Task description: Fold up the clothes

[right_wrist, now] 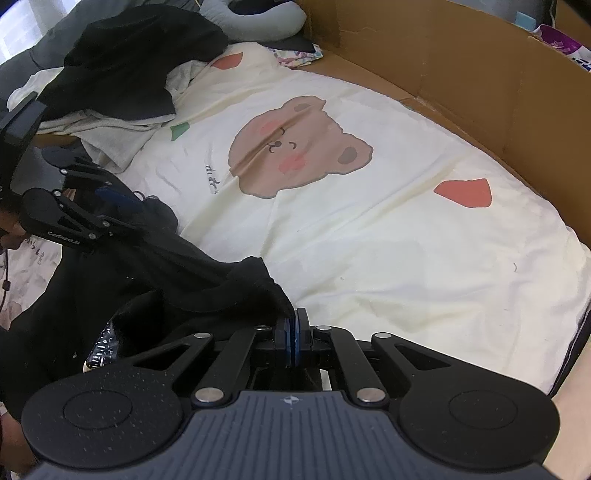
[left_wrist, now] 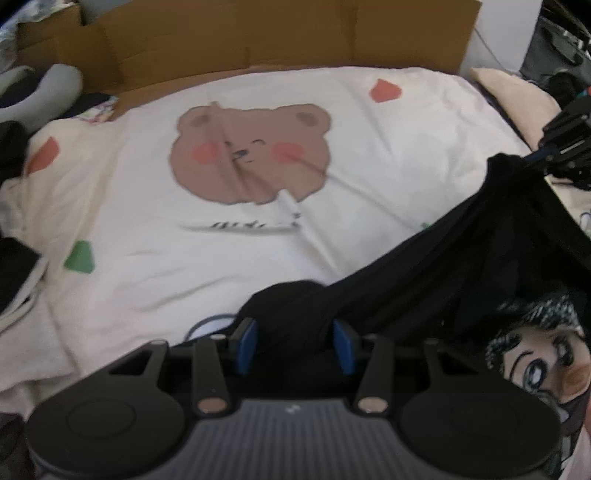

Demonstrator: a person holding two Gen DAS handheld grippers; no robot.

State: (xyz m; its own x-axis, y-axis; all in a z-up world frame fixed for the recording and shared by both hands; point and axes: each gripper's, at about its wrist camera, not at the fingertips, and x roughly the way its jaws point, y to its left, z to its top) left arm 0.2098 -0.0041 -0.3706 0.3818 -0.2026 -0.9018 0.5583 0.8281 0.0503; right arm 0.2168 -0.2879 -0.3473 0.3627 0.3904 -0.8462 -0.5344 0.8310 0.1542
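Observation:
A black garment (left_wrist: 461,266) with a cartoon face print (left_wrist: 535,369) stretches across the near right of the cream bear-print bedspread (left_wrist: 221,258). My left gripper (left_wrist: 295,332) has its blue pads (left_wrist: 246,343) apart, with a bunched fold of the black cloth lying between them. My right gripper (left_wrist: 543,155) lifts the garment's far corner. In the right wrist view my right gripper (right_wrist: 293,321) is shut on the edge of the black garment (right_wrist: 166,280). My left gripper (right_wrist: 125,199) sits at the left over the same cloth.
A brown cardboard wall (right_wrist: 480,85) runs along the far side of the bedspread (right_wrist: 406,258). A pile of black and grey clothes (right_wrist: 129,74) and a grey pillow (right_wrist: 258,22) lie at one end. A beige pillow (left_wrist: 517,96) sits at the other.

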